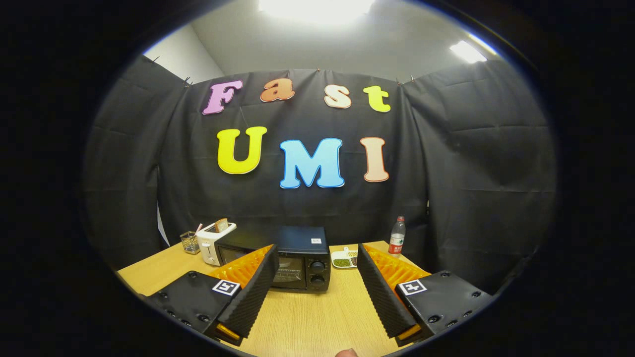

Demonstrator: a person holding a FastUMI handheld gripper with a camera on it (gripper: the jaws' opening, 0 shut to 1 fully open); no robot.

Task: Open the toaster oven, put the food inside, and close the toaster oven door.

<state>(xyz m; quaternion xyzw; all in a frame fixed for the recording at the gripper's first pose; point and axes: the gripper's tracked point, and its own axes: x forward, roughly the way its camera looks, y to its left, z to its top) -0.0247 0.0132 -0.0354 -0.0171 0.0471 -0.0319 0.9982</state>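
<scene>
Your gripper (pixel 317 277) hangs above the near part of the wooden table (pixel 307 317) with its fingers spread wide apart and nothing between them. Beyond them, slightly left, sits the black toaster oven (pixel 292 260), door shut; your left finger covers part of its glass front, so you cannot make out what is behind the glass. Its two knobs (pixel 317 273) show on the right side of its face. Far left of it stands a white toaster (pixel 214 243) with a slice poking up, and a small wire basket (pixel 189 242) beside that. Right of the oven lies a small white dish (pixel 344 259) holding something greenish, too small to identify. A plastic bottle (pixel 397 236) stands at the far right, near the table's edge.
</scene>
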